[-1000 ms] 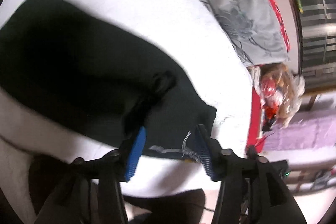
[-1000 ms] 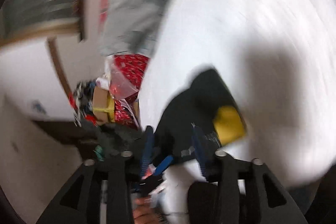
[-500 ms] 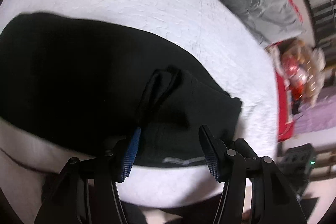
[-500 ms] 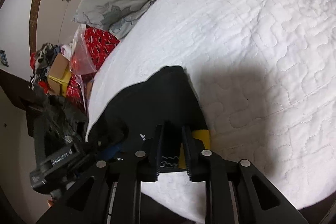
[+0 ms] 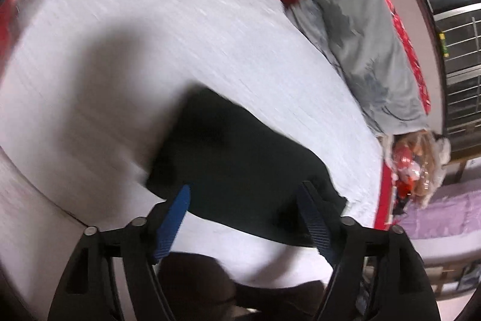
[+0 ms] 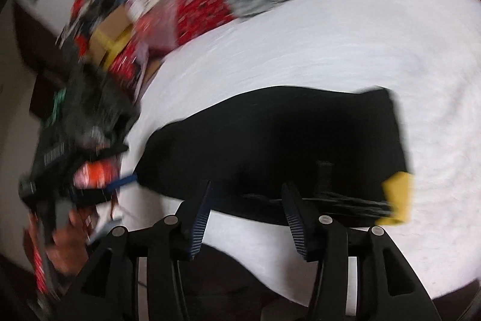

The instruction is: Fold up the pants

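Ahead of both claws, black pants (image 6: 276, 146) are seen folded flat on the white bed (image 5: 150, 44), their long axis running crosswise. The left claw (image 5: 245, 218) and right claw (image 6: 246, 212) are held spread, nothing gripped. A yellow tag (image 6: 396, 200) is seen at the pants' right end.

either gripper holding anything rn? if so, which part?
Nothing held. Left gripper and right gripper are both open, above the near edge of the folded black fabric pants lying on the white quilted bed cover.
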Demonstrator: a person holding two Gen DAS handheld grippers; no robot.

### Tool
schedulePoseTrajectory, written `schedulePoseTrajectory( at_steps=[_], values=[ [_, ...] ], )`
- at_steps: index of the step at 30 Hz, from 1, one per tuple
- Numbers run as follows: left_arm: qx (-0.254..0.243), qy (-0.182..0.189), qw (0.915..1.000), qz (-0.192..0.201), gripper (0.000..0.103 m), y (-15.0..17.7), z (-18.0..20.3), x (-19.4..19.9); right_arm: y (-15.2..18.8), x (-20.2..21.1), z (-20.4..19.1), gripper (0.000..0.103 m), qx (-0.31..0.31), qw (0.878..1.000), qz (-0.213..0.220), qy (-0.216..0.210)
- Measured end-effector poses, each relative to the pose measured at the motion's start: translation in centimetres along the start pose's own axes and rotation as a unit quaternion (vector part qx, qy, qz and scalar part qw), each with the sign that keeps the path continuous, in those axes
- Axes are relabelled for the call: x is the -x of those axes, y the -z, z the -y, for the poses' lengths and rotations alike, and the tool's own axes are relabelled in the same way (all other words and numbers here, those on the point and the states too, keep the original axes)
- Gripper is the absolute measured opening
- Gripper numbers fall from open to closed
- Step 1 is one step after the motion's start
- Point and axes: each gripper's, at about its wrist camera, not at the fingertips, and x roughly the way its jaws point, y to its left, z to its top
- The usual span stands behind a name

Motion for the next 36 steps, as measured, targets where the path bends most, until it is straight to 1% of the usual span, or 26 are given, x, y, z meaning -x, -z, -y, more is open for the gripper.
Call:
schedulePoseTrajectory(
  at_steps=[1,2,4,5,6,7,10,13,16,18,22,25,30,34,36],
  values=[
    [-0.002,-0.005,1.0000,0.002,0.075,-0.6,-0.5,0.9,0.0,-0.8,-2.0,0.059,0.030,1.000,-0.003,0.006],
    [-0.003,-0.011,0.9999,0.004,0.075,-1.4,-1.0,1.8,0.2,-1.0,-2.9,0.065,0.045,0.999,-0.003,0.008],
    [-0.008,-0.021,0.9997,0.002,0.078,-2.6,-1.8,3.6,0.4,-2.4,-6.0,0.068,0.090,0.996,-0.006,0.011],
    [-0.010,-0.024,0.9997,-0.004,0.078,-3.5,-2.4,4.5,0.5,-2.9,-6.8,0.069,0.102,0.995,-0.007,0.012],
    [-0.010,-0.023,0.9996,-0.010,0.078,-4.1,-2.7,4.5,0.7,-3.5,-7.9,0.070,0.119,0.993,-0.008,0.017],
    [-0.010,-0.021,0.9995,-0.019,0.078,-5.0,-2.9,4.3,0.9,-4.4,-9.1,0.072,0.136,0.990,-0.010,0.023],
    [-0.019,-0.014,0.9976,-0.066,0.079,-7.0,-3.3,2.4,1.7,-6.6,-11.9,0.073,0.171,0.985,-0.017,0.032],
    [-0.031,-0.015,0.9955,-0.088,0.079,-9.0,-3.9,1.6,2.5,-8.7,-14.1,0.073,0.197,0.979,-0.018,0.046],
    [-0.031,-0.002,0.9934,-0.110,0.079,-10.5,-3.3,-0.4,3.5,-10.6,-15.9,0.076,0.220,0.973,-0.016,0.066],
    [-0.042,0.001,0.9916,-0.123,0.079,-11.3,-2.8,-1.6,3.9,-11.3,-16.5,0.077,0.230,0.970,-0.012,0.079],
    [-0.064,-0.008,0.9881,-0.140,0.079,-12.1,-1.5,-4.0,4.6,-13.1,-17.8,0.079,0.249,0.962,-0.007,0.109],
    [-0.074,-0.001,0.9851,-0.155,0.079,-12.4,-0.8,-5.9,5.1,-14.1,-18.6,0.079,0.271,0.952,0.008,0.142],
    [-0.109,-0.007,0.9786,-0.174,0.080,-12.9,0.9,-8.6,5.2,-15.1,-18.8,0.079,0.267,0.949,0.014,0.166],
    [-0.128,-0.015,0.9706,-0.203,0.081,-13.1,1.8,-11.4,4.9,-15.2,-18.7,0.079,0.260,0.950,0.016,0.175],
    [-0.129,-0.010,0.9674,-0.218,0.081,-13.1,2.1,-12.7,4.8,-15.2,-18.7,0.079,0.260,0.949,0.017,0.179]
  ],
)
